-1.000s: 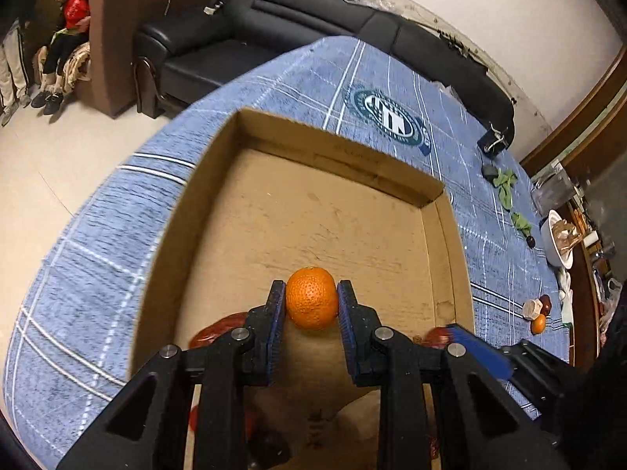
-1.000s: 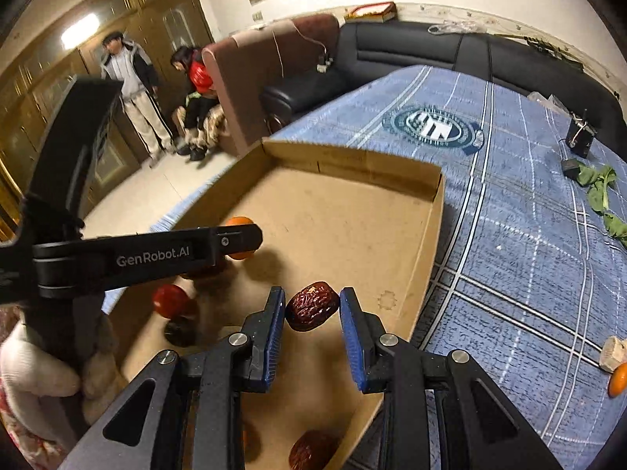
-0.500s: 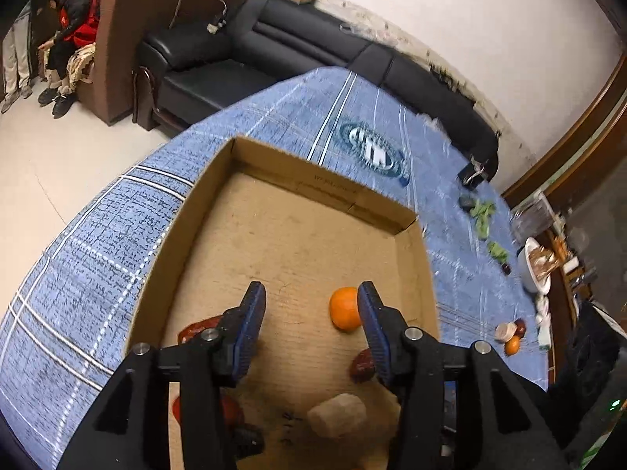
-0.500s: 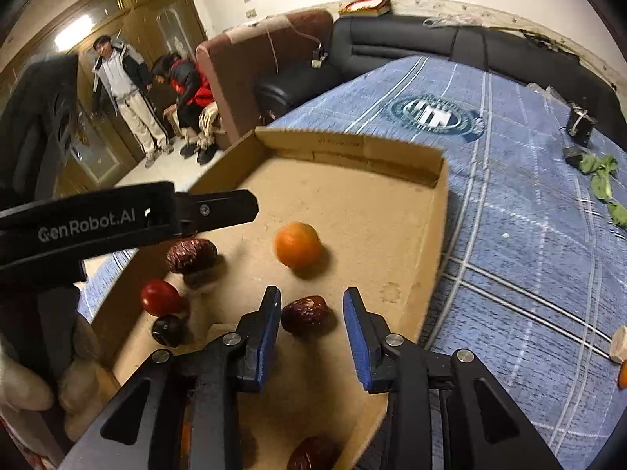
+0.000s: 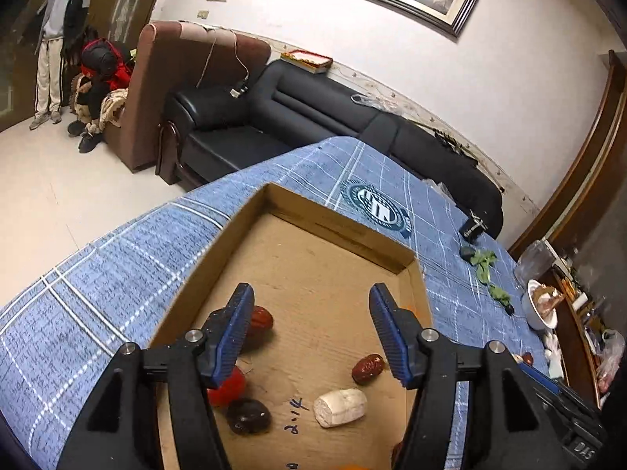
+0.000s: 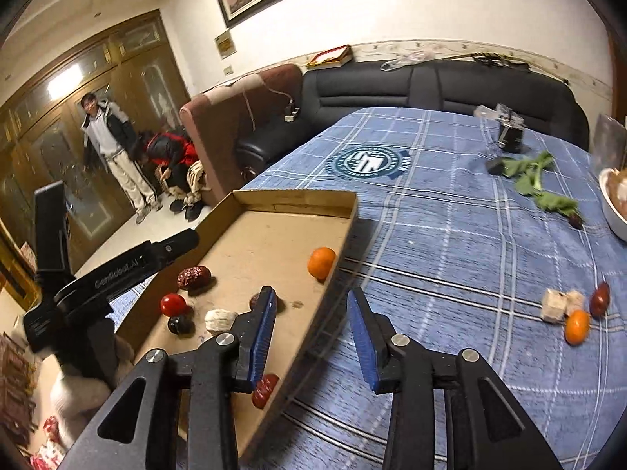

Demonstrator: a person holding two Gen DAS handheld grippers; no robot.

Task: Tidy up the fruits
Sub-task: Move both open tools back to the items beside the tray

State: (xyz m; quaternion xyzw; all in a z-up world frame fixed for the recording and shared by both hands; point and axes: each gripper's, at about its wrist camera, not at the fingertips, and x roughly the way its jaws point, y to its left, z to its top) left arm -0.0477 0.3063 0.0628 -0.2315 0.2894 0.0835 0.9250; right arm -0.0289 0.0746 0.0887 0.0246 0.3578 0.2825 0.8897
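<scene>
A shallow cardboard box (image 5: 337, 231) (image 6: 294, 197) lies on the blue checked tablecloth. In it lie an orange mandarin (image 6: 321, 262), red dates (image 5: 368, 368) (image 6: 194, 277), a red tomato (image 6: 173, 304), a dark fruit (image 5: 249, 415) and a white chunk (image 5: 340, 407). My left gripper (image 5: 311, 333) is open and empty above the box. My right gripper (image 6: 311, 337) is open and empty over the box's right rim. Outside the box, on the cloth to the right, lie another mandarin (image 6: 577, 326), a date (image 6: 599, 299) and pale cubes (image 6: 556, 304).
Green leaves (image 6: 537, 180) and a small black device (image 6: 509, 137) lie on the far cloth. A white bowl (image 6: 615, 203) stands at the right edge. A black sofa (image 5: 313, 113) runs behind the table. Two people (image 6: 113, 149) are by the door at left.
Both grippers opened and let go: the mandarin and a date now lie in the box. Both grippers rose and pulled back; the right one swung right over the box rim.
</scene>
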